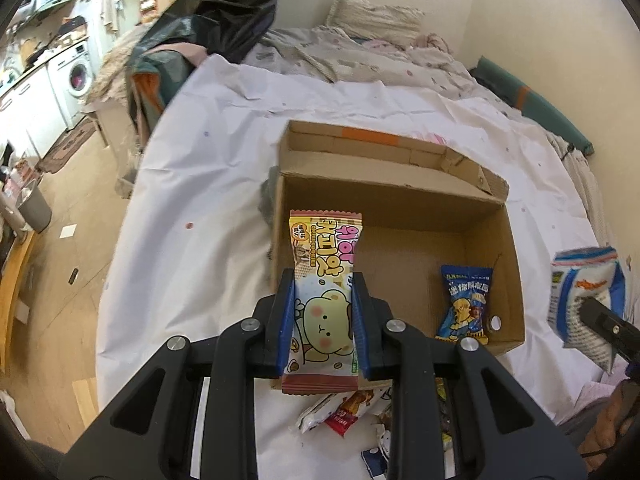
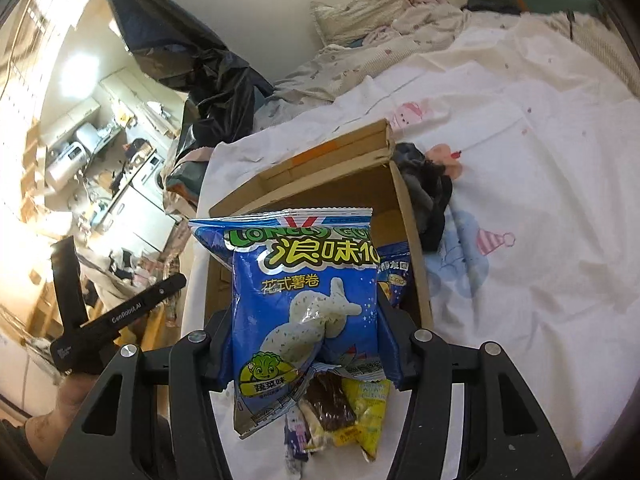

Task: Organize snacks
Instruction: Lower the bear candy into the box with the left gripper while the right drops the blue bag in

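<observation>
white sheet on bed, box [image 1: 400,200] open, one blue packet [image 1: 466,304] inside.
left gripper [image 1: 322,320] clamps wafer bar [image 1: 324,280], right gripper [image 2: 306,336] clamps chip bag [image 2: 304,300]; carry both over the box, lay flat side by side.

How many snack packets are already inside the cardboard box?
1: a small blue packet in the cardboard box, at its near right corner. The packets held in the tongs may hide more.

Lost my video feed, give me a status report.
Left gripper shut on bear wafer pack. Right gripper shut on blue chip bag. Cardboard box open, one blue snack packet inside, nothing blocking.
</observation>
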Motion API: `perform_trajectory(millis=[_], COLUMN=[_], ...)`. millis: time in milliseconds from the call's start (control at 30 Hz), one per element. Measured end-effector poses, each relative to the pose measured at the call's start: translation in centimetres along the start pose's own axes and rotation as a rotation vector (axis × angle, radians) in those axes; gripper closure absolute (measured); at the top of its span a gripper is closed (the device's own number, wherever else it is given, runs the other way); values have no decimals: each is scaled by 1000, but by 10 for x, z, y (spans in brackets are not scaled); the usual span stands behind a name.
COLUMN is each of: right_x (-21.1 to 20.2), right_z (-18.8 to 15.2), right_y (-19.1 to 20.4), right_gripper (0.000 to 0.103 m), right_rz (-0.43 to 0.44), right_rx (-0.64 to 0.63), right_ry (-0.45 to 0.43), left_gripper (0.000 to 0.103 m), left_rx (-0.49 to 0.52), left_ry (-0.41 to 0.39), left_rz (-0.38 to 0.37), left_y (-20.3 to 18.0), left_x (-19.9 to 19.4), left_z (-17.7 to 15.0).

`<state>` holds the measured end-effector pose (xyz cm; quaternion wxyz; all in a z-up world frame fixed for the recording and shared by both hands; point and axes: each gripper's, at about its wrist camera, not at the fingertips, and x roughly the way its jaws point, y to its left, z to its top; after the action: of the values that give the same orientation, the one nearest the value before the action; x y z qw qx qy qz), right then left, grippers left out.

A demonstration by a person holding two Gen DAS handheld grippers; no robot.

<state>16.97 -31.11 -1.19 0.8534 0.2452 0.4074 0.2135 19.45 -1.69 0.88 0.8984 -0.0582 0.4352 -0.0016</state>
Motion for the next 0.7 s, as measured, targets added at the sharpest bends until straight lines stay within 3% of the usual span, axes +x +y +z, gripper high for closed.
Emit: perform_trajectory(millis=[267,433,700], right_x=[20,45,79], right_z=[10,16,-3], right_y=[-22,-17,-1], right_gripper=[45,45,44], right_rz=[-9,-15,-39], right_rx=[57,26,-51], right_ry=[11,39,114], left_gripper=[81,81,81], left_rx=[-19,-32,69], left_ry=[84,146,114], left_rz=[-63,-89,-135], left_y=[1,-3,-33], left_x=[39,58,66], left_z=[-4,-11,-19])
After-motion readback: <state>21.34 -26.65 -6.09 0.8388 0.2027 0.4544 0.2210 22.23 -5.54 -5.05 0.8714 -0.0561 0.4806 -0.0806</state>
